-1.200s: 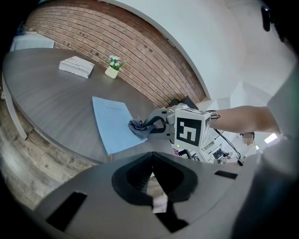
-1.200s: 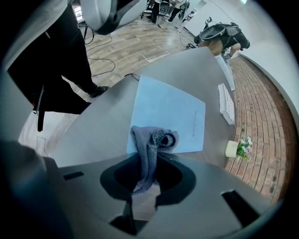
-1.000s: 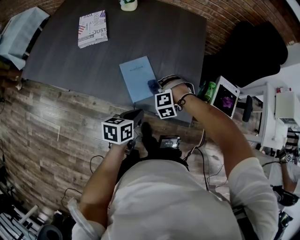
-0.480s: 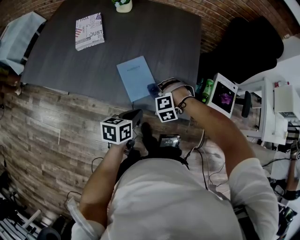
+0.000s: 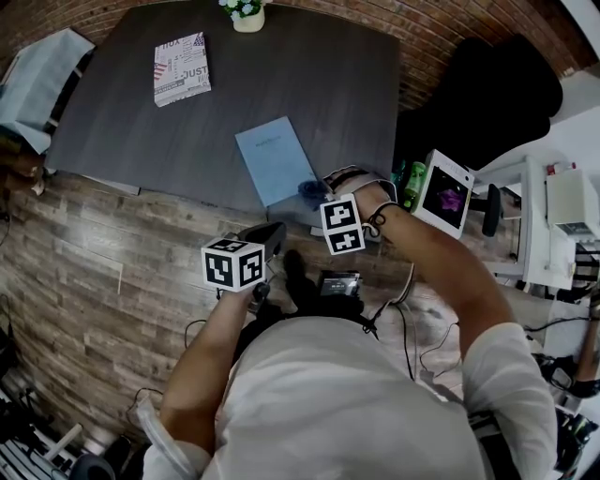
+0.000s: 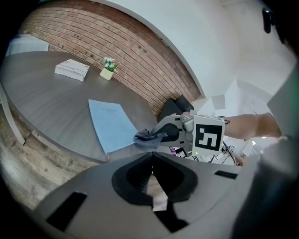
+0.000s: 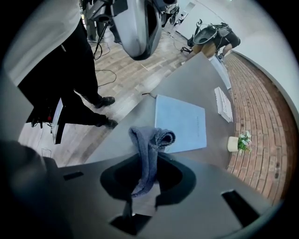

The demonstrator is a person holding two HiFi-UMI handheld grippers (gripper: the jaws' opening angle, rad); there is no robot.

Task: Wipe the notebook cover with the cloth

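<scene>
The light blue notebook (image 5: 274,159) lies flat on the dark counter (image 5: 356,84), close to its near edge. The right tongs (image 7: 147,163) are clamped on a bunched blue-grey cloth (image 7: 149,140), which hangs at the notebook's near right corner; whether the cloth touches the cover cannot be told. The left tongs (image 6: 152,161) are pressed together with nothing between them, held off the counter over the wooden floor (image 5: 84,244), well short of the notebook. A printed book (image 5: 182,67) and a small potted plant (image 5: 246,13) sit at the counter's far side.
</scene>
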